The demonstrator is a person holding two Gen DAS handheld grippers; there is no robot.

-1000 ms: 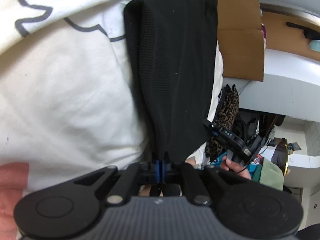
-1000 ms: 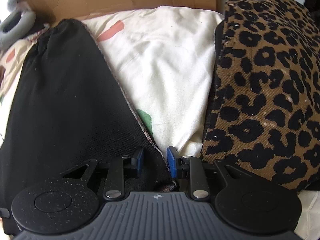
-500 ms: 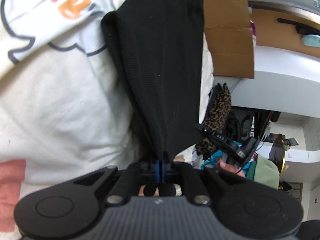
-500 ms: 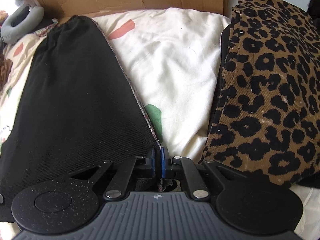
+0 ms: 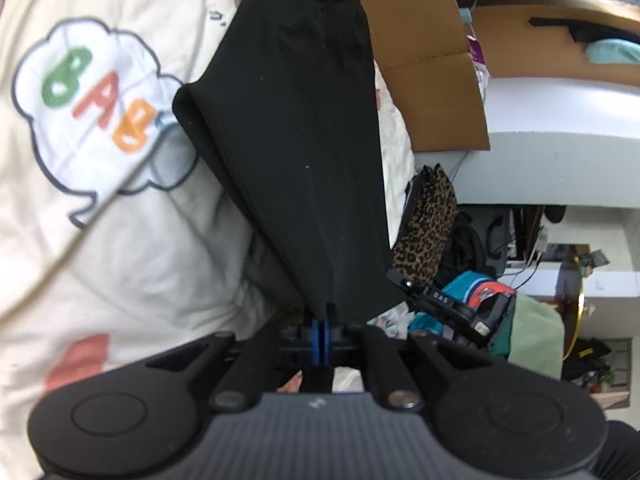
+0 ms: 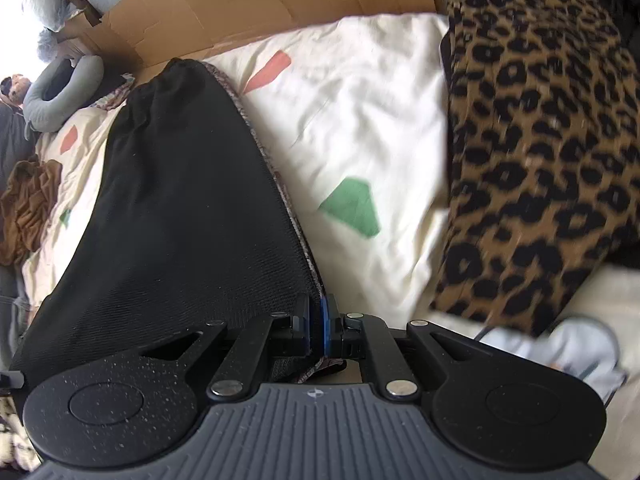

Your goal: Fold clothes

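The bed (image 6: 372, 120) sits lower under me than a second ago. The black garment (image 5: 304, 128) has risen, stretched over it. My left gripper (image 5: 320, 334) stays clamped on one corner; my right gripper (image 6: 316, 330), open before, now pinches another.

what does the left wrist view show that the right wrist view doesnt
Only the left wrist view: a speech-bubble print with coloured letters on the cream bedding, a grey shelf unit, and the right gripper seen from outside.

Only the right wrist view: a grey neck pillow, a crumpled brown garment, and a green patch.

Both: the black garment, the leopard-print garment, cardboard, and the bedding.
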